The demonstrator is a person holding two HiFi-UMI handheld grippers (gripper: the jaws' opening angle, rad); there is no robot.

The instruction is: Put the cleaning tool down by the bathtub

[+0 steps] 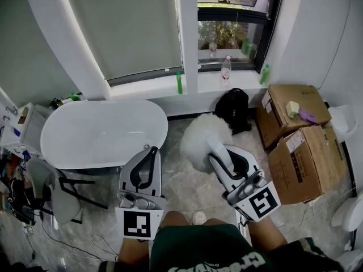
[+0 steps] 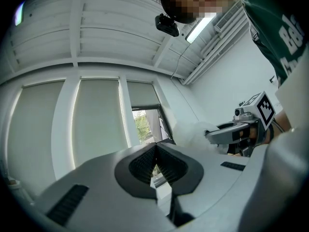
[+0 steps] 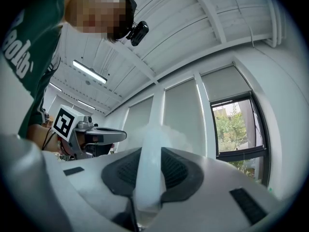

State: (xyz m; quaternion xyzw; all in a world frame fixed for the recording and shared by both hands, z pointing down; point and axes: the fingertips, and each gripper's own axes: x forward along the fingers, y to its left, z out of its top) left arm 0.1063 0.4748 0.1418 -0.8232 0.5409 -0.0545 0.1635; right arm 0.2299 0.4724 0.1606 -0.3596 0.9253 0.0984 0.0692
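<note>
A cleaning tool (image 1: 204,136) – fluffy white duster head on a pale, translucent handle (image 3: 147,168) – points toward the window, its handle clamped in the right gripper (image 1: 218,154). It is just right of a white oval bathtub (image 1: 102,132).

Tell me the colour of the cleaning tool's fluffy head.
White; the cleaning tool shows its fluffy head best in the head view.

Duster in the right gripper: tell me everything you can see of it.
The duster has a round, fluffy white head, soft-looking like wool or microfibre, on a pale translucent plastic-looking handle. The right gripper is clamped on the handle, with the head pointing away from the person. The head sits over the floor between the bathtub and a black bag, close to both. Only the jaws visibly touch it.
</note>
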